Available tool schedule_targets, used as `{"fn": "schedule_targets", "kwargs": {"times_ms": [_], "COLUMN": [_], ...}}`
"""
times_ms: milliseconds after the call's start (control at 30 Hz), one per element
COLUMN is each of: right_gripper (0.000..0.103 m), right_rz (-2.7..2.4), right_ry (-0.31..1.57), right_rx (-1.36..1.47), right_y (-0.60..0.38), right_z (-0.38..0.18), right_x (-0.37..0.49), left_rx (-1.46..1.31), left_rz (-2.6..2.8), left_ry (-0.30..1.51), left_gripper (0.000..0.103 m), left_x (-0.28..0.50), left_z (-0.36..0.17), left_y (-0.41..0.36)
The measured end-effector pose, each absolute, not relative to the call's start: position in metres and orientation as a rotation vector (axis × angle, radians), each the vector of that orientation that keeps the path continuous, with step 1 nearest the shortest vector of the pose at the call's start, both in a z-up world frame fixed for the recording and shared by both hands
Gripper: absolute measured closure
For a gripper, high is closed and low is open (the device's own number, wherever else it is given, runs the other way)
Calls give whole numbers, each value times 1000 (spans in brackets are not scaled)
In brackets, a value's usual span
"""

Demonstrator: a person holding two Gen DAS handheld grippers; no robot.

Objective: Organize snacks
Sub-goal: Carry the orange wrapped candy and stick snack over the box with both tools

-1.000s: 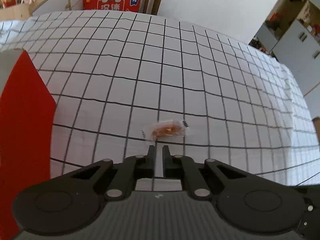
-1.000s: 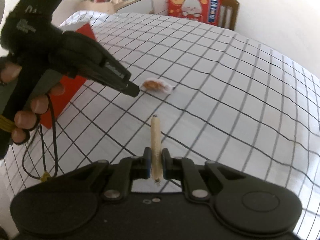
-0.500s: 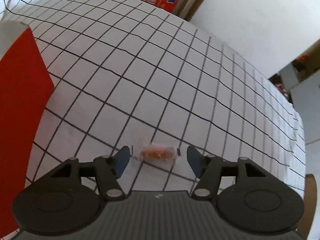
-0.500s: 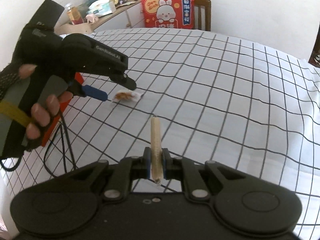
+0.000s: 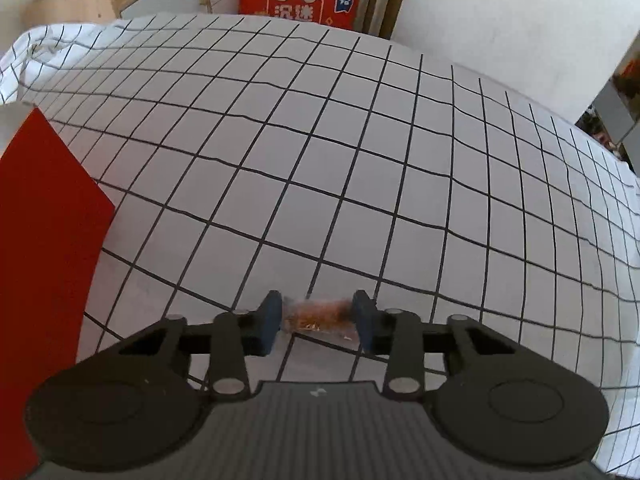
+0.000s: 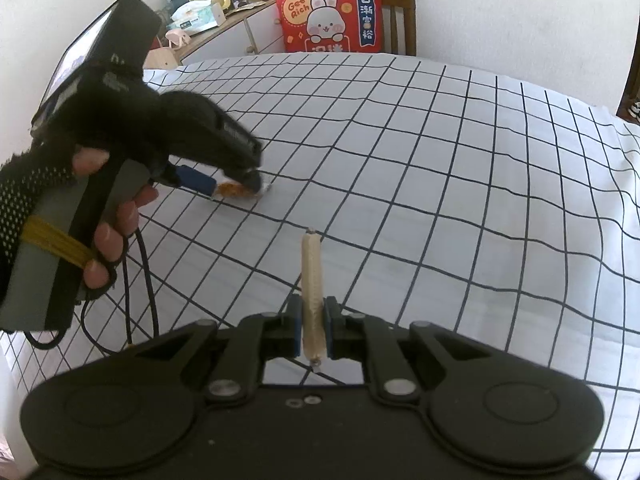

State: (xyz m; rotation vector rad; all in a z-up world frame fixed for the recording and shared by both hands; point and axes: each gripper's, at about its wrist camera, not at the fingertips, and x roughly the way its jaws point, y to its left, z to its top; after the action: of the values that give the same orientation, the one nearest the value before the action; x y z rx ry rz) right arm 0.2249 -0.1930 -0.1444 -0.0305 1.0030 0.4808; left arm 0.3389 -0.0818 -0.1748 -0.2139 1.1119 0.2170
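Observation:
A small clear-wrapped orange snack (image 5: 320, 315) lies on the checked tablecloth. My left gripper (image 5: 318, 316) is low over the cloth with its blue pads on either side of the snack, closed against the wrapper ends. The right wrist view shows the same snack (image 6: 236, 190) between the left gripper's fingers (image 6: 196, 178). My right gripper (image 6: 312, 326) is shut on a beige stick snack (image 6: 311, 276) that points forward, held above the cloth.
A red box (image 5: 44, 248) stands at the left edge of the table. A chair with a red rabbit cushion (image 6: 332, 20) is at the far side. A cluttered shelf (image 6: 208, 8) stands at the back left. A black cable (image 6: 140, 264) hangs from the left gripper.
My left gripper opened, dropped over the wrapped snack and closed its pads in on it. The right gripper kept hold of the stick snack and barely moved.

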Motion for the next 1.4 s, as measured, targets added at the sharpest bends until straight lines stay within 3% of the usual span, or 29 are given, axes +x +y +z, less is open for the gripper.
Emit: {"fn": "schedule_targets", "kwargs": {"times_ms": [333, 800, 1400], "right_gripper": [94, 94, 94], "right_rz": [474, 508, 673], "right_ry": [992, 954, 855], "right_rx": [-28, -12, -60], "right_y": [-191, -164, -58], "right_z": [-135, -82, -29], "right_x": [216, 182, 139], "left_rx": [-297, -392, -336], "left_rz": [182, 96, 155], "left_ry": [1108, 1059, 924], "left_gripper": [73, 73, 73], "left_x": [314, 223, 117], "left_z": [-165, -96, -37], "left_y": [-55, -22, 67]}}
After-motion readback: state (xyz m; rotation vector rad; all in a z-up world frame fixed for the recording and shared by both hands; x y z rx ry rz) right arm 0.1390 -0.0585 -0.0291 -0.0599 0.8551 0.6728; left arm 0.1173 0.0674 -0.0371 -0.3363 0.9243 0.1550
